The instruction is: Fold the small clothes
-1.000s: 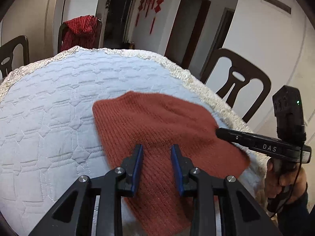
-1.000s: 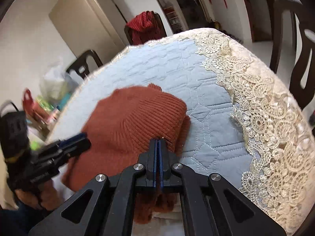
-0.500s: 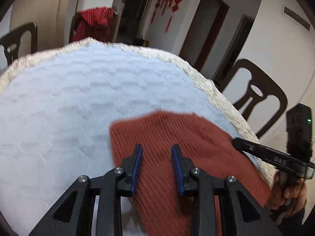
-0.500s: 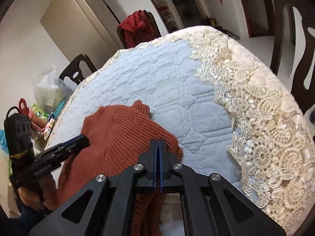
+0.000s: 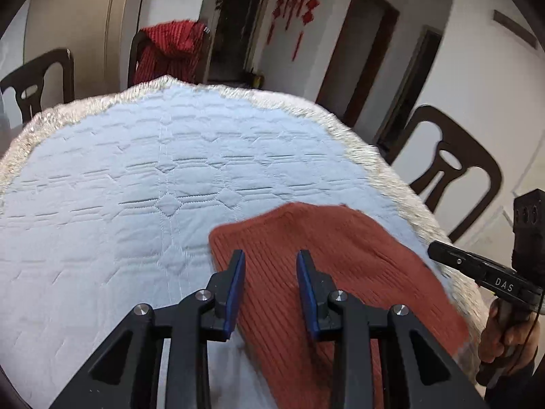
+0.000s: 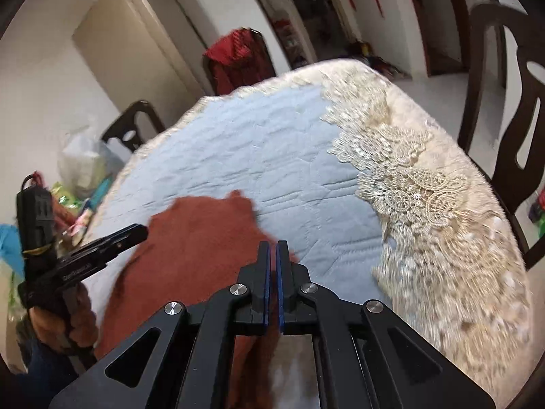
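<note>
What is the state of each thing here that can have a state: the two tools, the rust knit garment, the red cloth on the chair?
left tool: open, above the rust knit garment, nothing between its pads.
right tool: almost shut, at the garment's edge; a grip cannot be told.
rust knit garment: lying on the tablecloth, blurred.
red cloth: draped over a chair back.

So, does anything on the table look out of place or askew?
Only the rust-red knitted garment: it lies crooked at the near edge of the quilted tablecloth, with part hanging over the side. I see no spill or damage.
</note>
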Demonstrator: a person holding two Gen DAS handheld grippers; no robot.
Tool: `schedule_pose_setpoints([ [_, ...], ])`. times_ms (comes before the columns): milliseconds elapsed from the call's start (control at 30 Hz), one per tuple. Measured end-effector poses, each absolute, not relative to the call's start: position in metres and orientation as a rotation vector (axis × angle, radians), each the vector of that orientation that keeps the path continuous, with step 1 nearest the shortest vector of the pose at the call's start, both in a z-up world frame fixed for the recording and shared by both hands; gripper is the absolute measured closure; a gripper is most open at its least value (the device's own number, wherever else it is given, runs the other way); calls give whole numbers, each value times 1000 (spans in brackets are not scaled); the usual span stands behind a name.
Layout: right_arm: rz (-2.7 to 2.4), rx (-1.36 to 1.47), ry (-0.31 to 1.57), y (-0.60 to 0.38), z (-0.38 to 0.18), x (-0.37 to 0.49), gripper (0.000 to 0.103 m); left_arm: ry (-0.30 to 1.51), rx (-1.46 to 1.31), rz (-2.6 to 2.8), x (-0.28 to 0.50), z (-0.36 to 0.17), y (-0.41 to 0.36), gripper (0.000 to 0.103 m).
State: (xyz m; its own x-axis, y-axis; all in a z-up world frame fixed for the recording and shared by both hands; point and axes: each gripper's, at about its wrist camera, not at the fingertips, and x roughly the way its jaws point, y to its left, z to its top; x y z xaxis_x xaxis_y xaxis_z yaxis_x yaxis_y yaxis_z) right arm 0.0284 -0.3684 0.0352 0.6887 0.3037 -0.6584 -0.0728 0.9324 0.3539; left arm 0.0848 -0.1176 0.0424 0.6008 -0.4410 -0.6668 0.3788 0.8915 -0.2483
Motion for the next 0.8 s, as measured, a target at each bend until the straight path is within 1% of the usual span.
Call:
schedule_pose_setpoints([
  [167, 292, 251, 747, -352, 46, -17, 93, 740, -48, -565, 31, 56, -116, 69],
  [367, 345, 172, 734, -326, 46, -53, 92, 765, 1, -626, -8, 44, -127, 69],
  [567, 317, 55, 796, -307, 23, -53, 92, 799, 21, -619, -13, 22, -141, 69],
  [633, 296, 61, 818, -310, 15, -48, 92, 785, 42, -613, -11, 22, -144, 69],
  [800, 297, 71, 795, -312, 27, -55, 92, 775, 35, -610, -19, 30, -139, 69],
])
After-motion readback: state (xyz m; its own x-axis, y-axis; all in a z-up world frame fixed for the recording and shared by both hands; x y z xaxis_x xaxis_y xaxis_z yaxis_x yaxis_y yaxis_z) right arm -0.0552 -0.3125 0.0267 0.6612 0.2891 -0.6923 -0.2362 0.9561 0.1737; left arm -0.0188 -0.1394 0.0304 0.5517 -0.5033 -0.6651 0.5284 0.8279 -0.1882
